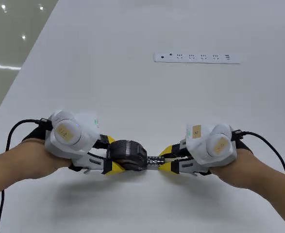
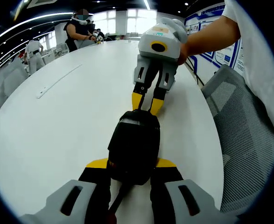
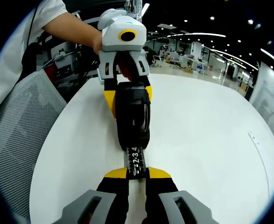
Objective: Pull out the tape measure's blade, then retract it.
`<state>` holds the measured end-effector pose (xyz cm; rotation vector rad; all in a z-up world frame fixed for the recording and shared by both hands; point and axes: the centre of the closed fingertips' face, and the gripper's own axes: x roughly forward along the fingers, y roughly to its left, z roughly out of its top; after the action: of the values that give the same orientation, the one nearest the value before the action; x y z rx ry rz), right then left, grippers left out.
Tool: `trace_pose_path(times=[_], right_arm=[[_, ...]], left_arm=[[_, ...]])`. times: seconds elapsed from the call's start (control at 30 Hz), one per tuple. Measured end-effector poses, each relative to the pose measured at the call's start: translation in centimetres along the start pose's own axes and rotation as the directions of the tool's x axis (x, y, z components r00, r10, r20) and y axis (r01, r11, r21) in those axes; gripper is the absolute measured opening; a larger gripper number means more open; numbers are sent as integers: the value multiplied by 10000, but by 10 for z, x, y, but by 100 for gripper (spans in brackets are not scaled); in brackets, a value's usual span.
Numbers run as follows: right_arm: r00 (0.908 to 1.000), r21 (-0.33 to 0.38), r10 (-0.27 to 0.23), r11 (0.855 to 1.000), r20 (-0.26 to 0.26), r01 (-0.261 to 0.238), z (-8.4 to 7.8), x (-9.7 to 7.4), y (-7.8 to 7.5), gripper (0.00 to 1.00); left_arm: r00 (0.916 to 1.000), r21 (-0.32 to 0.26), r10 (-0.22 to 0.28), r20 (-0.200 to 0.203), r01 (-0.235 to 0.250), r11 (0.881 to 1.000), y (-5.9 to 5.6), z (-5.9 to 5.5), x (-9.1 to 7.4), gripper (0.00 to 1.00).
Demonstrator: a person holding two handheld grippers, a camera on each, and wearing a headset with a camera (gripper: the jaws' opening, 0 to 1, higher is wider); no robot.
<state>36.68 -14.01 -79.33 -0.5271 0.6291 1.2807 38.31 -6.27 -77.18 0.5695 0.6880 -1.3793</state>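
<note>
Tape measure (image 1: 127, 155) – a black, rounded case – sits low in the head view, just left of centre, over the white counter (image 1: 132, 73). Whether it touches the surface cannot be told.

At the lower left of that view a hand (image 1: 33, 158) holds the left gripper (image 1: 114, 154), with a black cable (image 1: 13, 131) looping off behind it. Its yellow-tipped jaws are clamped on the case from both sides. The left gripper view shows the same hold: the left gripper (image 2: 132, 163) rises from the bottom edge with the tape measure (image 2: 134, 144) wedged between its jaws.

Right of the case, a short length of blade (image 1: 154, 159) is drawn out, bridging the small gap to the right gripper (image 1: 165, 159). Its jaws are closed on the blade's end. In the right gripper view the blade (image 3: 135, 161) shows printed numerals just ahead of the right gripper (image 3: 137, 173), running up to the tape measure (image 3: 133, 116) at centre frame – beyond it, the left gripper (image 3: 129, 100) faces the camera.

In the left gripper view the right gripper (image 2: 147, 105) comes in from the upper centre, tips just beside the case.

A white power strip (image 1: 196, 58) lies at the upper right of the head view, well apart from both grippers.
</note>
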Motion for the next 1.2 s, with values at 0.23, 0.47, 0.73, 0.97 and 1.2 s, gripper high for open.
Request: trace_pose_path(times=[0.23, 0.47, 0.73, 0.97, 1.2], right_arm=[[9998, 47, -95, 9999, -152, 96, -9, -10, -1, 9], [9992, 131, -168, 9998, -354, 172, -20, -21, -2, 9], [9982, 199, -249, 9995, -539, 260, -29, -31, -3, 9], [9972, 238, -277, 9993, -692, 294, -38, -40, -4, 9], [9963, 220, -285, 9993, -813, 304, -45, -47, -6, 9]], left_arm=[[10000, 35, 21, -39, -21, 10000, 0, 0, 0, 27], [10000, 78, -9, -54, 10, 10000, 0, 0, 0, 27], [10000, 66, -33, -66, 33, 10000, 0, 0, 1, 27], [10000, 55, -39, -58, 40, 10000, 0, 1, 1, 27], [10000, 15, -23, -66, 24, 10000, 0, 1, 1, 27]])
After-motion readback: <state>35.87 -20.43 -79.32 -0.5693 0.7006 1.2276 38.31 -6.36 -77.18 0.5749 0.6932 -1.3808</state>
